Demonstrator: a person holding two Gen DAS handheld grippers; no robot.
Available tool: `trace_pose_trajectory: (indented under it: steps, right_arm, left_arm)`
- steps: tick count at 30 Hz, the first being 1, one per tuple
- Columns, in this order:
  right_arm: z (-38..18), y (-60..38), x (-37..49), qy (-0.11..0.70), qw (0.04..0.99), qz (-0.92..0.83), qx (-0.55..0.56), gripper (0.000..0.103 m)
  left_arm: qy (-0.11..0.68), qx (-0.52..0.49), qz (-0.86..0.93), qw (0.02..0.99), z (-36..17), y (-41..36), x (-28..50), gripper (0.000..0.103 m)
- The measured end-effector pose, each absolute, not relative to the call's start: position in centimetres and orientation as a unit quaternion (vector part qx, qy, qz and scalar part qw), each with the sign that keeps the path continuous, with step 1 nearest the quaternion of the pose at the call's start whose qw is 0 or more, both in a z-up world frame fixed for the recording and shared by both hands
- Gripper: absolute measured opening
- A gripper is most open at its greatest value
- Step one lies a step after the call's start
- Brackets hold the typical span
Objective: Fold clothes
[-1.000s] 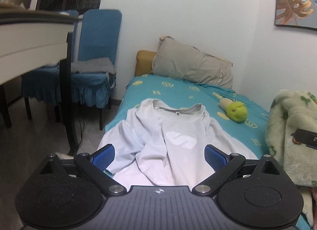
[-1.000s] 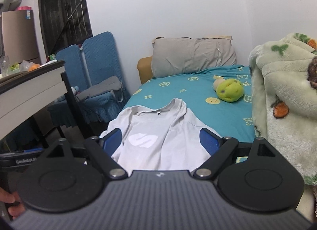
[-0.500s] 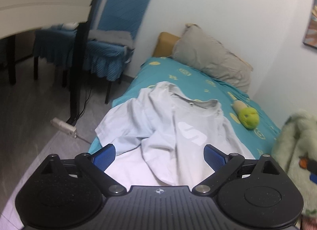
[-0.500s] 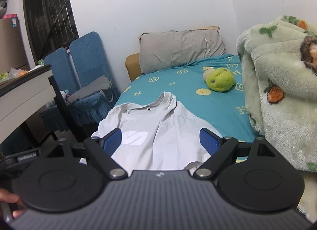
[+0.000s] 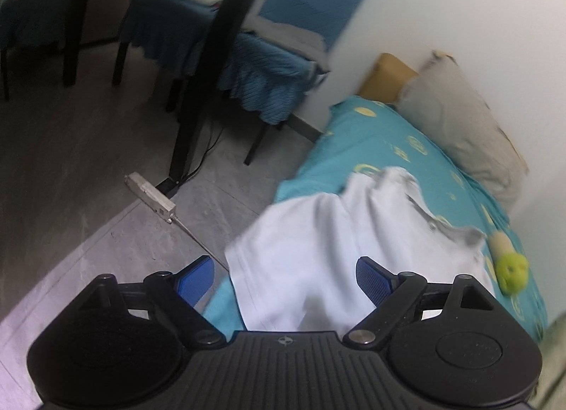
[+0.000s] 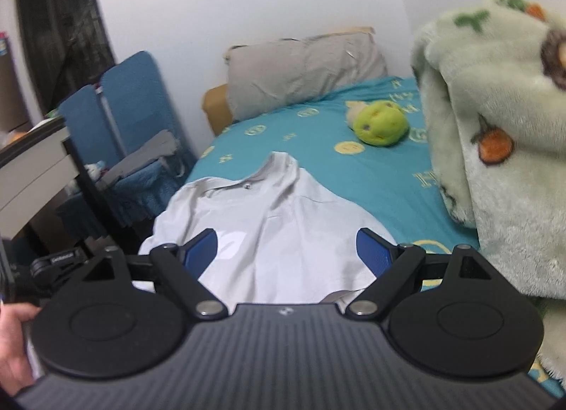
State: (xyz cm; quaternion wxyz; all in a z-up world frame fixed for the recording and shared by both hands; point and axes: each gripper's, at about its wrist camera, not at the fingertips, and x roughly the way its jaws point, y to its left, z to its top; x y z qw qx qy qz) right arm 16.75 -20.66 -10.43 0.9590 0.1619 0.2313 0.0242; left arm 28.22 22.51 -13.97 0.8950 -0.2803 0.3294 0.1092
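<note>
A pale grey-white T-shirt (image 6: 269, 229) lies rumpled on the teal bedsheet (image 6: 382, 176), collar toward the pillow. It also shows in the left wrist view (image 5: 329, 251), its left sleeve hanging near the bed's edge. My left gripper (image 5: 284, 277) is open and empty, above that sleeve at the bed's left side. My right gripper (image 6: 286, 251) is open and empty, above the shirt's lower part. The left gripper's body (image 6: 53, 261) shows at the lower left of the right wrist view.
A green plush toy (image 6: 380, 123) and a grey pillow (image 6: 304, 70) lie further up the bed. A fluffy green blanket (image 6: 502, 148) is piled at the right. Blue-covered chairs (image 5: 283, 42), a black table leg (image 5: 205, 92) and a power strip (image 5: 150, 198) stand on the floor at left.
My left gripper has swung left and tilted down, now over the bed's left edge and the floor. My right gripper has moved closer to the shirt. Both stay open.
</note>
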Motion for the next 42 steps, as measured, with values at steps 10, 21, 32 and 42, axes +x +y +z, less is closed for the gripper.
trace_pose_trajectory:
  steps: [10, 21, 32, 42]
  right_arm:
    - [-13.7, -19.0, 20.9, 0.269, 0.953, 0.020, 0.141, 0.087]
    - [-14.6, -19.1, 21.5, 0.285, 0.948, 0.007, 0.141, 0.087]
    - [-16.7, -19.9, 24.0, 0.298, 0.945, -0.029, 0.129, 0.087]
    - [-17.0, -18.7, 24.8, 0.277, 0.956, -0.003, 0.100, 0.087]
  left_arm:
    - [0.361, -0.349, 0.089, 0.860, -21.4, 25.0, 32.0, 0.040]
    - [0.273, -0.247, 0.093, 0.925, -12.7, 27.2, 37.0, 0.002]
    - [0.306, -0.099, 0.259, 0.911, -14.5, 28.8, 46.7, 0.003]
    - [0.368, -0.160, 0.142, 0.905, -15.8, 27.0, 38.9, 0.047]
